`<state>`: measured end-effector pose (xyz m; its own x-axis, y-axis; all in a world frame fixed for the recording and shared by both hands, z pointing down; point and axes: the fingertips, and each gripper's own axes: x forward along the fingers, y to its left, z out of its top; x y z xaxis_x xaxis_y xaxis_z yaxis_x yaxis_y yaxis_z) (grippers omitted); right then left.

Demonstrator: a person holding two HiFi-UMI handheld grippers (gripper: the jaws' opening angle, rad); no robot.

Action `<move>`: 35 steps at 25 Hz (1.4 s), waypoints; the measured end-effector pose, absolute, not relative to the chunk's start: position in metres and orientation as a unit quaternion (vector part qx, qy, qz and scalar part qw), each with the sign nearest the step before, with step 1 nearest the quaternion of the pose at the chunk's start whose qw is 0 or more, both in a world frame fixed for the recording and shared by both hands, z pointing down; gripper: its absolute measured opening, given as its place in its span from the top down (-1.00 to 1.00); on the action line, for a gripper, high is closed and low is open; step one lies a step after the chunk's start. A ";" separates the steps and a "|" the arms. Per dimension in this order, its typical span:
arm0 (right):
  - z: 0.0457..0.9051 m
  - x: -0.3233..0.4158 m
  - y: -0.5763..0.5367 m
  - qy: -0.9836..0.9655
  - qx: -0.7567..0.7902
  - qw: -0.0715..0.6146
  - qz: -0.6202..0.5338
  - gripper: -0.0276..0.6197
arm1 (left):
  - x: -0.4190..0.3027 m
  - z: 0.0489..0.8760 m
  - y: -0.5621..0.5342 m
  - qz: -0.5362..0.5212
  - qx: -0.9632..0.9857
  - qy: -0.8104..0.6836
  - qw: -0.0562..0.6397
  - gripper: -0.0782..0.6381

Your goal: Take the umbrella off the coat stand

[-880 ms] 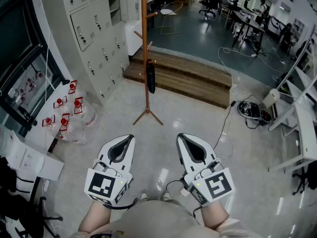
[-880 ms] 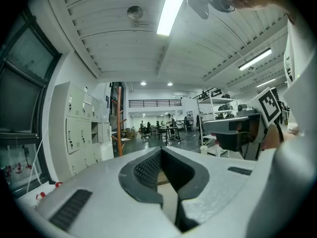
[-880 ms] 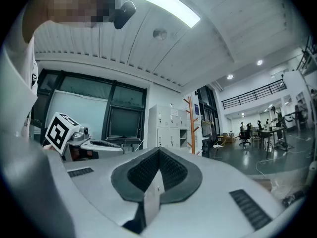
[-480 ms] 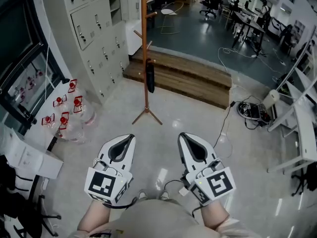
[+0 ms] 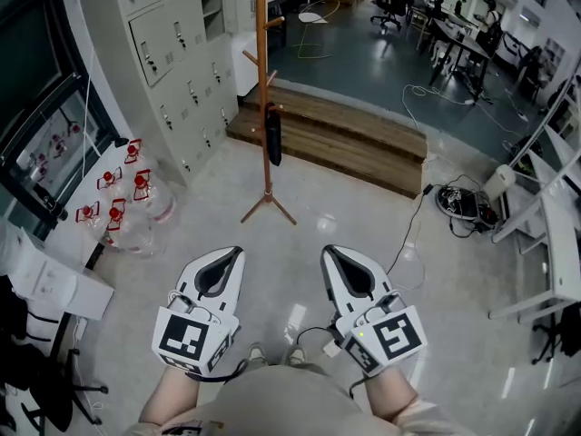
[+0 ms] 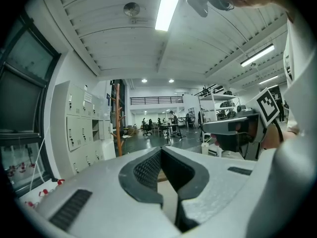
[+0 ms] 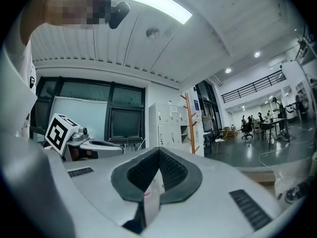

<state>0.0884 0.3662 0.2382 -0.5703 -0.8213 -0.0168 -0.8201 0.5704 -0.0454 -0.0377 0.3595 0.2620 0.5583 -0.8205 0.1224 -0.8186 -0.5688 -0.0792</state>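
Both grippers were low in the head view, side by side. Left gripper (image 5: 238, 251): jaws were closed, tips meeting, nothing between them. Right gripper (image 5: 327, 249): same, closed and empty. The umbrella (image 5: 272, 137), dark and folded, hung upright against the coat stand (image 5: 264, 53) pole, at 12 o'clock from the grippers and well apart. Lockers (image 5: 172, 53) stood at 10 o'clock of the stand, a wooden step (image 5: 349, 139) at 3 o'clock. Red-capped bottles (image 5: 118, 209) sat at 10 o'clock of the left gripper.
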 end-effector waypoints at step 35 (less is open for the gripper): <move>0.291 0.126 0.291 0.899 -0.437 0.022 -0.019 0.90 | 0.008 0.302 0.289 -0.079 -0.872 0.483 0.018 0.76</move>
<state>0.1256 0.2911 0.2906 -0.6177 -0.7861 -0.0220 -0.7844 0.6179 -0.0537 0.0083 0.2891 0.3022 0.5207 -0.8454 0.1194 -0.8396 -0.5324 -0.1077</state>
